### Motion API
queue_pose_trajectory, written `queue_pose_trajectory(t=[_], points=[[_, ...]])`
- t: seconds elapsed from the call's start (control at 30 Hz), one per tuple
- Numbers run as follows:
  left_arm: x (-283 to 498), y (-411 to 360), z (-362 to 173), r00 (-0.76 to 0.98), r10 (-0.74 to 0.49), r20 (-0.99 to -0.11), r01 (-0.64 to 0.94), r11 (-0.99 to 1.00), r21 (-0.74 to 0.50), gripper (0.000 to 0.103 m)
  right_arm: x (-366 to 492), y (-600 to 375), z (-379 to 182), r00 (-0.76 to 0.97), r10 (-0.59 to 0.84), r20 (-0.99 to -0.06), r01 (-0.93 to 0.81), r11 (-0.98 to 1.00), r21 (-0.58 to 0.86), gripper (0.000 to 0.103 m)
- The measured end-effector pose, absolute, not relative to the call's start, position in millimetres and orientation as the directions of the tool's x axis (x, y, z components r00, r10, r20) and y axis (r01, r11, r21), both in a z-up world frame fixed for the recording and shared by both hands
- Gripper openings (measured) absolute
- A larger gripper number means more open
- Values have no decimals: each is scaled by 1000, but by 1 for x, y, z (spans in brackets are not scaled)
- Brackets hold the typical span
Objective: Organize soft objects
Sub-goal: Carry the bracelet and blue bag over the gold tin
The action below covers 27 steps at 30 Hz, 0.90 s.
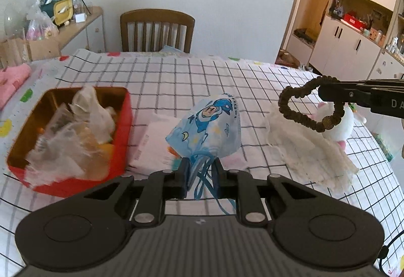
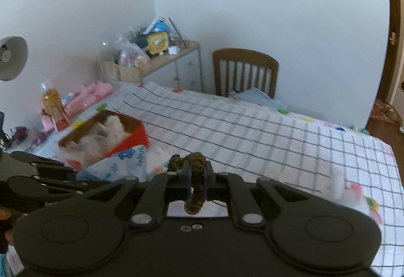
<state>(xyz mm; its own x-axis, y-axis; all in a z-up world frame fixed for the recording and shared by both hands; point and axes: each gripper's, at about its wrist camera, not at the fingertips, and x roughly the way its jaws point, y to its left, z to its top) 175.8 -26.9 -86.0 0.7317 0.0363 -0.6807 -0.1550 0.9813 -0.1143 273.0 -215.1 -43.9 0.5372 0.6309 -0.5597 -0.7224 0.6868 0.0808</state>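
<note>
My left gripper [image 1: 200, 176] is clamped on the ear loops of a blue cartoon-print mask [image 1: 205, 129], held at frame centre above the checked cloth [image 1: 176, 80], right of the red tin [image 1: 121, 150]; its side lettering is too blurred to read. My right gripper [image 2: 197, 179], marked "DA" at the right edge of the left view, is pinched on a brown scrunchie [image 1: 306, 106] above the cream lace [image 1: 310, 150].
</note>
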Motion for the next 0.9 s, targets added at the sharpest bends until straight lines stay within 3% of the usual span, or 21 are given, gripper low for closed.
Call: queue_pose_trajectory(t=[0.5,0.9], points=[[153,79,-49,756,109,-645,-202,977,-71,18,240,-104,-18,521,686,-509,-764,640,80,8],[162,157,-57,720,137,-681,-218,975,-34,18,228,-26,-28,513,672,-535,-762,643,76,8]])
